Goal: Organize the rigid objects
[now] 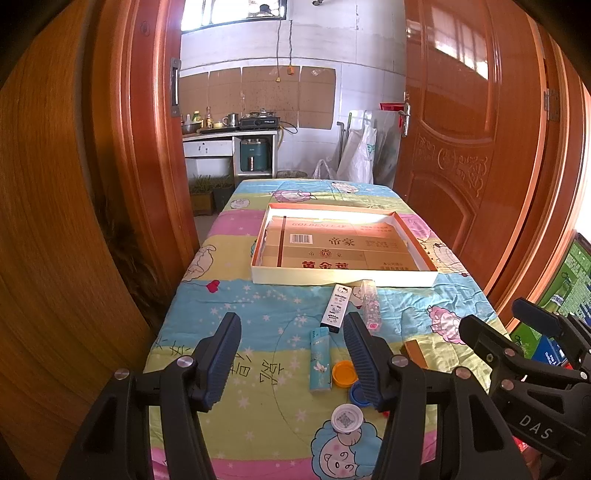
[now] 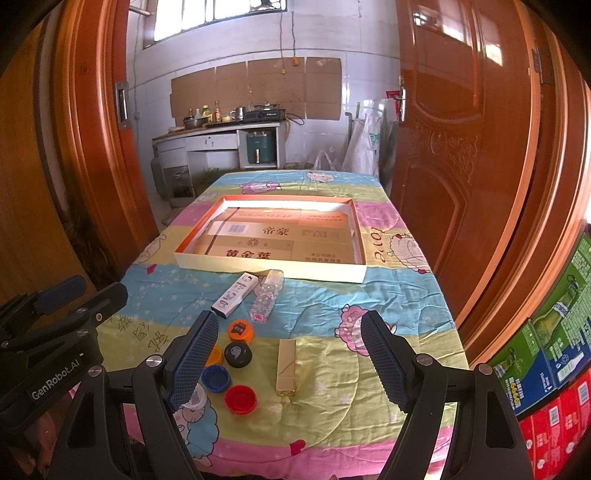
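Light: bright daylight from the high barred window (image 2: pixel 207 13) at the back wall.
Glare: white streaks on the glossy red-brown wooden door (image 1: pixel 461 92); the shallow white cardboard tray (image 1: pixel 343 278) far rim washes out.
Distortion: strong fisheye bending, dark corners.
Focus: sharp centre.

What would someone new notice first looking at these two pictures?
Probably the bright cartoon-print cloth covering the table, and the big shallow box lying open at its far half with printed cardboard inside. Next, the small things scattered nearer: coloured bottle caps, a gold case and a blue lighter. Both the left claw and right claw hang open above them.
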The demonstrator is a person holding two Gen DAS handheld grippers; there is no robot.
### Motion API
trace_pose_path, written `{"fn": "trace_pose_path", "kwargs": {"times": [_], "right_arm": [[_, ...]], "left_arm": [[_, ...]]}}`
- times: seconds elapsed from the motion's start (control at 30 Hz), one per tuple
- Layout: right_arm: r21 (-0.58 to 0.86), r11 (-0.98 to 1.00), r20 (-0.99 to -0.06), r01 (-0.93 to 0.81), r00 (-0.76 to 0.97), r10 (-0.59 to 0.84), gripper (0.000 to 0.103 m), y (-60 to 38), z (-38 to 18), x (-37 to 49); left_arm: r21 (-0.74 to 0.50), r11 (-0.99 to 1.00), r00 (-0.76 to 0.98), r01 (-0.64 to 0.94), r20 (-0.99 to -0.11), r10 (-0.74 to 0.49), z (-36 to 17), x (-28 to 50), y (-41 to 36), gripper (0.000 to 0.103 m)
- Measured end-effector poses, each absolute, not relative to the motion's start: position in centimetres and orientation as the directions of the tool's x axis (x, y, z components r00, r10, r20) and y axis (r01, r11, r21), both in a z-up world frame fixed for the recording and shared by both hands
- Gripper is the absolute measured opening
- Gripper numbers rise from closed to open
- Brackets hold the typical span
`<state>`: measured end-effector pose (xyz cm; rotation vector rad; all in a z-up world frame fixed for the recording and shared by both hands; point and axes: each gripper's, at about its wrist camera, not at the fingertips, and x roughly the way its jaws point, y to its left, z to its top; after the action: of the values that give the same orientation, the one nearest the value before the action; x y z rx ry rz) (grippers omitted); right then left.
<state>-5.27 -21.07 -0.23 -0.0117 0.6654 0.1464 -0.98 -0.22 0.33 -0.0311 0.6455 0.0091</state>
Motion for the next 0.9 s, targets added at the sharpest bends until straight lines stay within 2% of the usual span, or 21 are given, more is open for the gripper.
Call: {"fn": "trace_pose_path", "kwargs": {"times": [0.9], "right_arm": [[0.039, 0.989, -0.614, -0.141, 0.778, 0.135, 0.081, -20.97, -0.24, -5.5]], "left_arm": [[-0.035, 0.999, 0.791, -0.019, -0.611, -0.006, 0.0, -1.37, -0.21, 0.058]]}}
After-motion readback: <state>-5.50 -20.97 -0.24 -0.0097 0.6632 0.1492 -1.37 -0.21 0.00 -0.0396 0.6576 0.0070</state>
